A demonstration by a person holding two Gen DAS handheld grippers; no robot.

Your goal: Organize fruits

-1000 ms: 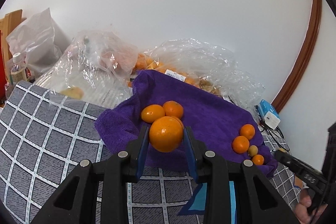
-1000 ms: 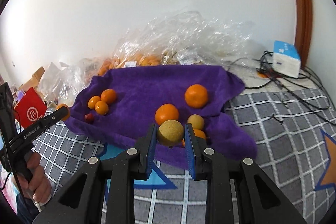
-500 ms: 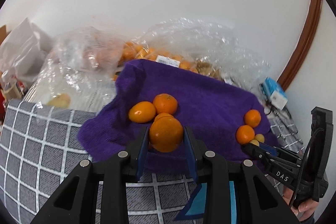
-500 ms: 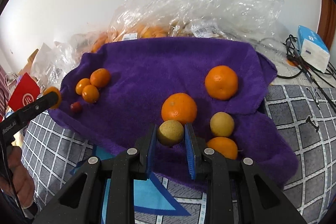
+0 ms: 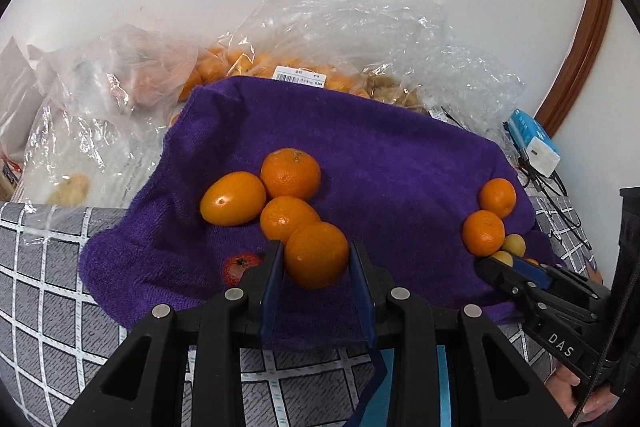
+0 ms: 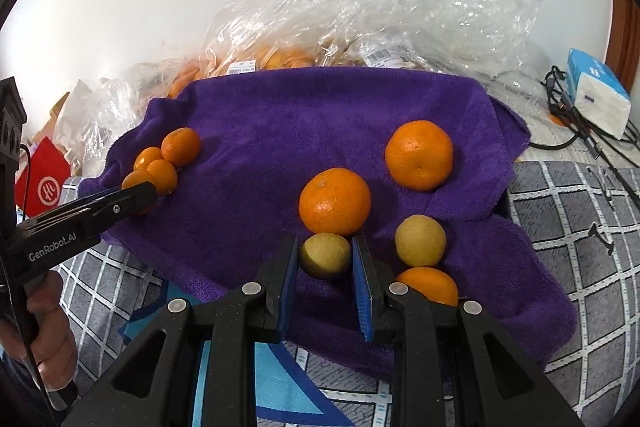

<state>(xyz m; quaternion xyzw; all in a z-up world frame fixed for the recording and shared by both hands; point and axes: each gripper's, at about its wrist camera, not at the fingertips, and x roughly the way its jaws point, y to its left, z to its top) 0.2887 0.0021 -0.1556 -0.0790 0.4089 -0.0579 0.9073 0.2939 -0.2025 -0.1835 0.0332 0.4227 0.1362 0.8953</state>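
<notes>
A person's two handheld grippers worked over a purple towel [image 5: 400, 163] spread on a grey checked cover [image 5: 52, 307]. The left gripper [image 5: 316, 263] was clamped on an orange [image 5: 316, 253], held low over the towel's near edge and just in front of three more oranges [image 5: 290, 173] bunched together; a small red fruit [image 5: 239, 267] lay on the towel beside the left finger. The right gripper [image 6: 326, 259] was closed around a yellow fruit [image 6: 325, 254], which sat at the towel's front, just below a large orange [image 6: 335, 201]. A second yellow fruit [image 6: 420, 241] lay just to its right, with another orange [image 6: 428, 285] partly hidden behind the right finger and a further one [image 6: 419, 155] higher up the towel. Clear plastic bags [image 6: 360, 19] holding more fruit were heaped against the white wall behind. A blue-and-white tissue pack [image 6: 598, 95] and dark cables [image 6: 560, 131] lay at the far right.
</notes>
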